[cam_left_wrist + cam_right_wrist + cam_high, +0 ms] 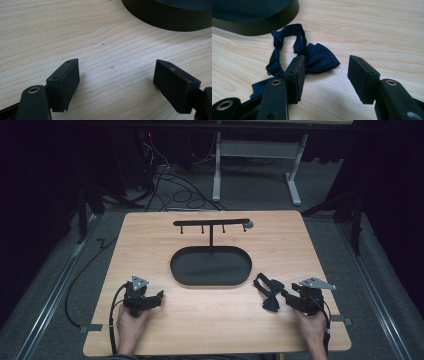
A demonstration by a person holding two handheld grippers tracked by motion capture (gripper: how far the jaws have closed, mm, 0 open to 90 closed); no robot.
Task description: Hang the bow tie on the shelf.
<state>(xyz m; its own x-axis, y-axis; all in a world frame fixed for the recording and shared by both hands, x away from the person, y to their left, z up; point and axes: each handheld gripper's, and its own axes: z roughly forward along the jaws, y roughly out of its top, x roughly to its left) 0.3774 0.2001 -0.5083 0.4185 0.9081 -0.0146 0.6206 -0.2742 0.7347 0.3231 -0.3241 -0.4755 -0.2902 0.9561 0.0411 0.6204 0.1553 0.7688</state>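
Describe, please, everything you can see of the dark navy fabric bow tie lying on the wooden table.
The dark navy fabric bow tie looks like smooth woven cloth, with flat pointed wings and a thin neck strap looping up behind it toward the black oval tray. It lies loose and slightly crumpled on the light wooden table, near the tray's right end. The right gripper stands open just beside it, one jaw overlapping a wing in view; whether it touches is unclear.

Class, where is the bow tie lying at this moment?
In the high view the bow tie lies flat on the table's right side, just right of the oval tray and directly in front of the open right gripper.
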